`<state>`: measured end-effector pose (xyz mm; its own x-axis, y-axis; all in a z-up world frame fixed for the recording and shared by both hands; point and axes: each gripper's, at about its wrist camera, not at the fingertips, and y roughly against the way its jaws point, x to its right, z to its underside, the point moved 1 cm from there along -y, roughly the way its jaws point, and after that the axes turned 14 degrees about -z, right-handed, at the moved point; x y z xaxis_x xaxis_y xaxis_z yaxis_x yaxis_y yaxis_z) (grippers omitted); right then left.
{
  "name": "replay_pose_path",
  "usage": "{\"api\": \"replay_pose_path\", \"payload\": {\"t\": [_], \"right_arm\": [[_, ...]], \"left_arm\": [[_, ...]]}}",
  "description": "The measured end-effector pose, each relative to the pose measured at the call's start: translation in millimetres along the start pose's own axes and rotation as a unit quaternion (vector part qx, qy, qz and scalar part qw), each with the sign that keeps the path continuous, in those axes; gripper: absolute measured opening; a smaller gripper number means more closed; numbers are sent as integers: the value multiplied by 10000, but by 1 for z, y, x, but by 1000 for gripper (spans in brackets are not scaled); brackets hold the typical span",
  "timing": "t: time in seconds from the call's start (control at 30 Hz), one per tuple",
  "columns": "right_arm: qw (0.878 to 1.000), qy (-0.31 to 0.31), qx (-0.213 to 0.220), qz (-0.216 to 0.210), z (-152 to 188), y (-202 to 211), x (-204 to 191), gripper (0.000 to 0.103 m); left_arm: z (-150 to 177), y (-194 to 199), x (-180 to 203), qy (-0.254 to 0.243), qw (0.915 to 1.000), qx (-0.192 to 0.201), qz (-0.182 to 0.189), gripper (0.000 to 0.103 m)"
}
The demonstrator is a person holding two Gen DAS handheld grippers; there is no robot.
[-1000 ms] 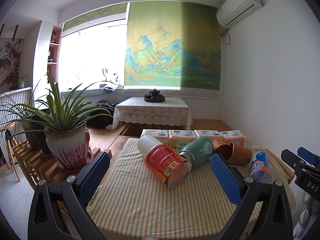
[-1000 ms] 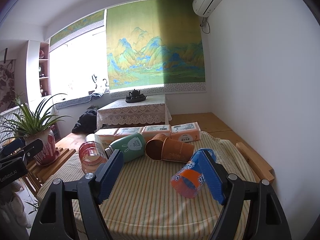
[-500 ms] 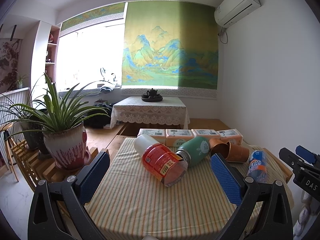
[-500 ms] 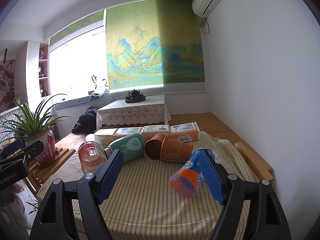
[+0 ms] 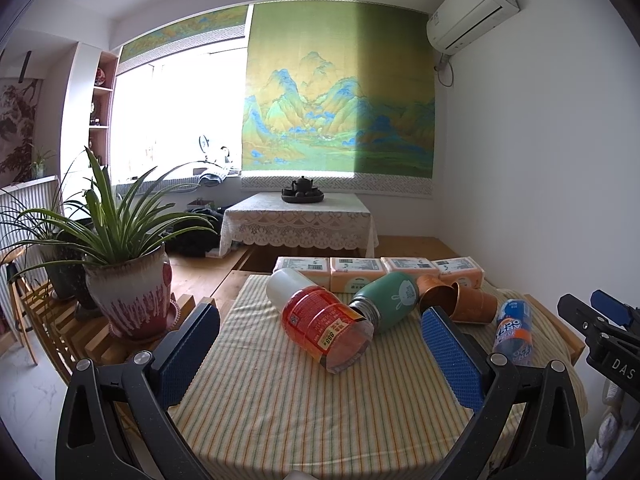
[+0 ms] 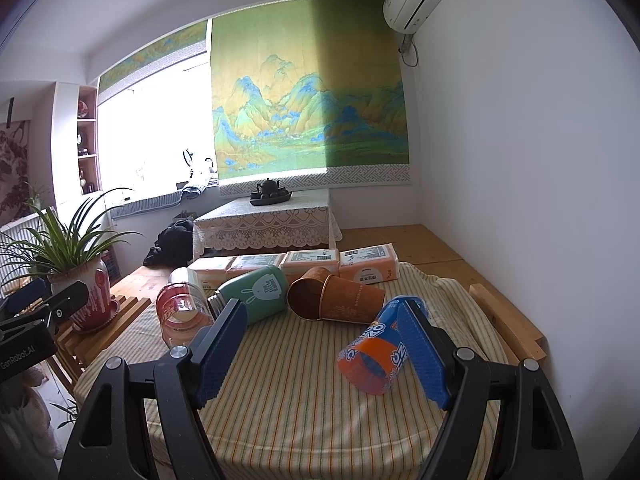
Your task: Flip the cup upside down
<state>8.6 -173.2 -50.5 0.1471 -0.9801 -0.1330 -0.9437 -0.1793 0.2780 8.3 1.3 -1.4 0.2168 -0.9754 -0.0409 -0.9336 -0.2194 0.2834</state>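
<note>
Hovering above striped tablecloth (image 6: 288, 392), right gripper (image 6: 320, 352) had blue pads spread, gripping nothing | left gripper (image 5: 320, 352) likewise spread | orange-and-blue plastic cup (image 6: 376, 352) lay on its side just beside right pad, mouth toward camera | two nested brown paper cups (image 6: 336, 298) on their sides, mouths leftward | contents not discernible

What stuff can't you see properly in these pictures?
- Orange and blue cup: right wrist view, its far side is behind the right hand-held gripper pad.
- Brown paper cups: left wrist view, the left hand-held gripper pad covers part of them.
- Tissue packs: their print is too small to read.
- Striped tablecloth: near edge cut off by the frame in both views.
</note>
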Motion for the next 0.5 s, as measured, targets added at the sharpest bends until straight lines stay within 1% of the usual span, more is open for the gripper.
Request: {"api": "replay_pose_path", "payload": {"t": [0.37,0.5], "right_arm": [[9999,-14,-103,-16,2,-3,1,74],[9998,-79,-170,-49,3,-7,3,79]], "left_arm": [[1,-6,1,-83,9999,-75,60,102],[-2,-14,4,-237,9992,-214,228,102]]}}
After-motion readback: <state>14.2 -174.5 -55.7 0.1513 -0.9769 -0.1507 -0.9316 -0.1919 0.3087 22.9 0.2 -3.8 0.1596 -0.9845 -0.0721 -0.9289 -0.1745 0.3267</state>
